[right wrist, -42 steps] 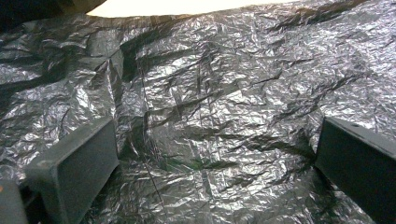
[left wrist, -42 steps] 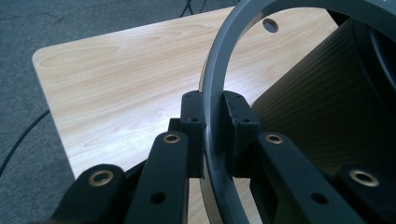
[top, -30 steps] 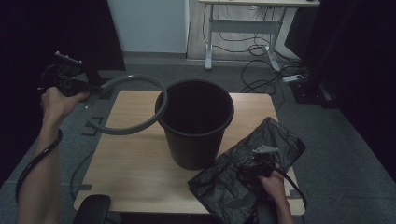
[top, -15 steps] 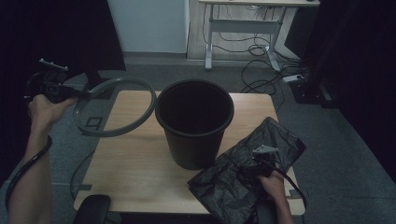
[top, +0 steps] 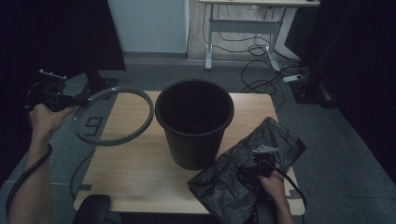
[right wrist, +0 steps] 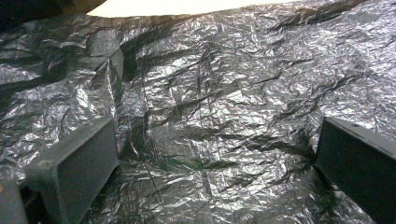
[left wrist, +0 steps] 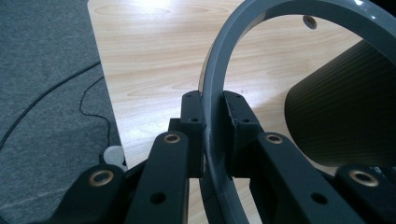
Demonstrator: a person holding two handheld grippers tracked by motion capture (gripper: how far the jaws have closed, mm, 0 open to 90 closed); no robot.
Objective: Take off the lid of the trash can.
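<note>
At the left edge of the desk (top: 140,168): grey ring (top: 140,126), held off the surface, left tongs (left wrist: 212,116) clamped on its band. Centre: black bin (top: 194,121), upright, unlined. Near right corner: black bag (top: 243,172), crumpled flat; right tongs (right wrist: 215,149) spread wide, resting on it, gripping nothing. Step judged: ring removed for lining. Next calls for pinching the bag, lifting it to the bin

- Left gripper (left wrist: 214,119): black, with two flat matte jaws, brass-coloured screw rings and small round holes along the links.
- Right gripper (right wrist: 215,154): dark, blocky rectangular jaws.
- Black cable (top: 25,170) trailing along the bare left forearm.
- Bare forearms, no sleeves visible.
</note>
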